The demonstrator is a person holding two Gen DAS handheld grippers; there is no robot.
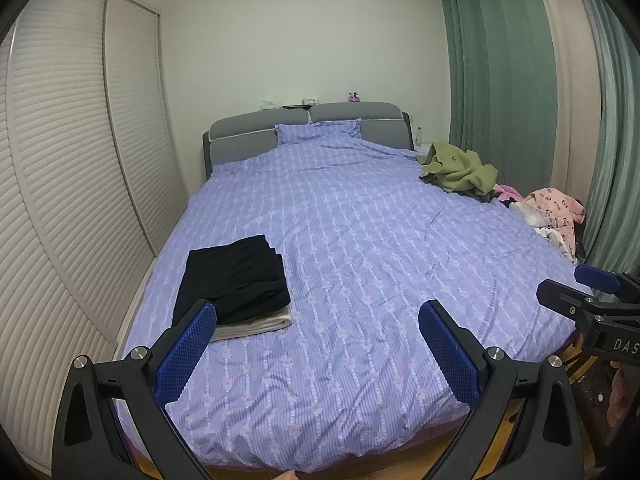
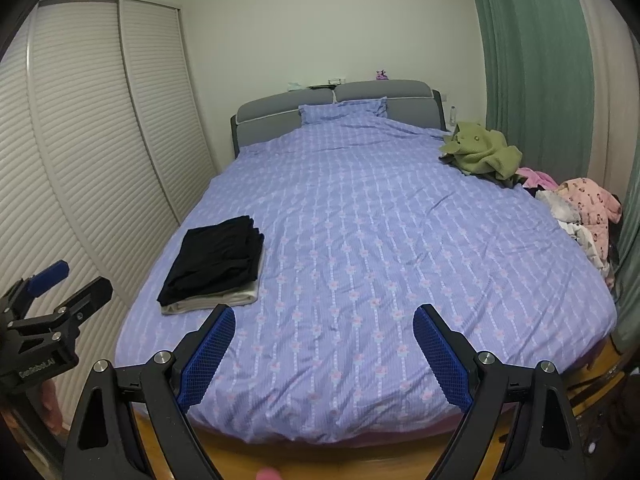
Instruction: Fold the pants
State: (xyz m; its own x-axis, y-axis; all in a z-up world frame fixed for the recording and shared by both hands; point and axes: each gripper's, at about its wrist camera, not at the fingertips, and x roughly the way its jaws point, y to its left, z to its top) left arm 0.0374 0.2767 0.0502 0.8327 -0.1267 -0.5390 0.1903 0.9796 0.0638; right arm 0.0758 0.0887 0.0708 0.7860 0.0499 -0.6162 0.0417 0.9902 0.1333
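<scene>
Left gripper and right gripper both spread wide, empty, above purple bedspread, folded black pants on pale, possibly folded garment, green jacket far corner.

My pads are blue mesh on black arms. Duvet lilac, striped, pink flowers. Folded pants black over a pale one. Green jacket, pink clothes far right; teal curtains.

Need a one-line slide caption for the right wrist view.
Right gripper open over a purple bedspread; folded black pants stacked on a folded beige garment, unfolded clothes heaped at the far right edge.
</scene>
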